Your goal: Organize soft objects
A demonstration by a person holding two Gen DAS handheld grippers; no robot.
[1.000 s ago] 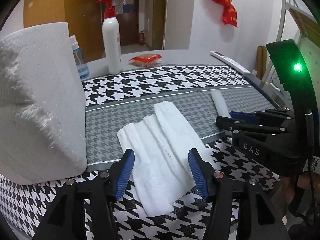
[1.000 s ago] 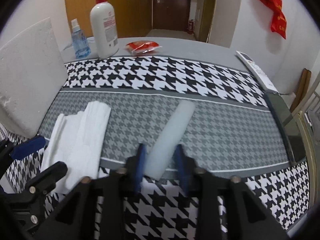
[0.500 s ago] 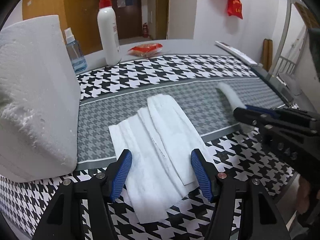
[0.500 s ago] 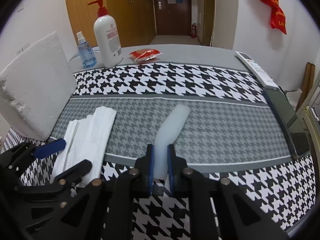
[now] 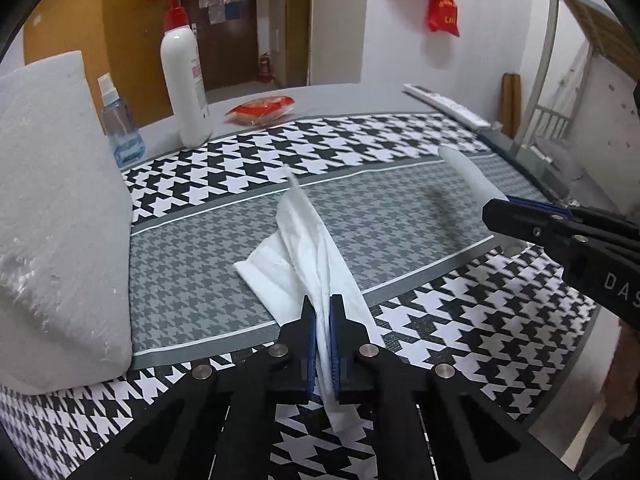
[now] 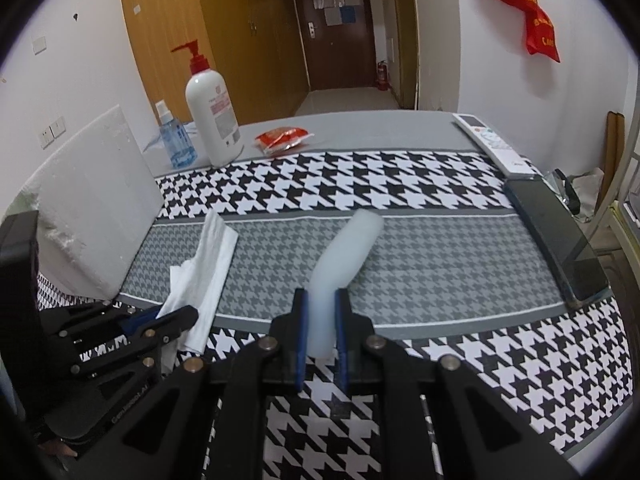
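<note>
Pinching the tissue near the table's front edge, the left gripper bunches it upward; the right gripper clamps the foam tube, right of the tissue.

White letters "DAS" on the black right gripper body; other print illegible.

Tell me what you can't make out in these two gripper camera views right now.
- Left wrist view: the white tissue near end is hidden between the left gripper fingers.
- Right wrist view: the foam tube near end is hidden in the right gripper.
- Pump bottle label text: too small to read.
- Foam block: cut off by the left wrist view's edge.
</note>
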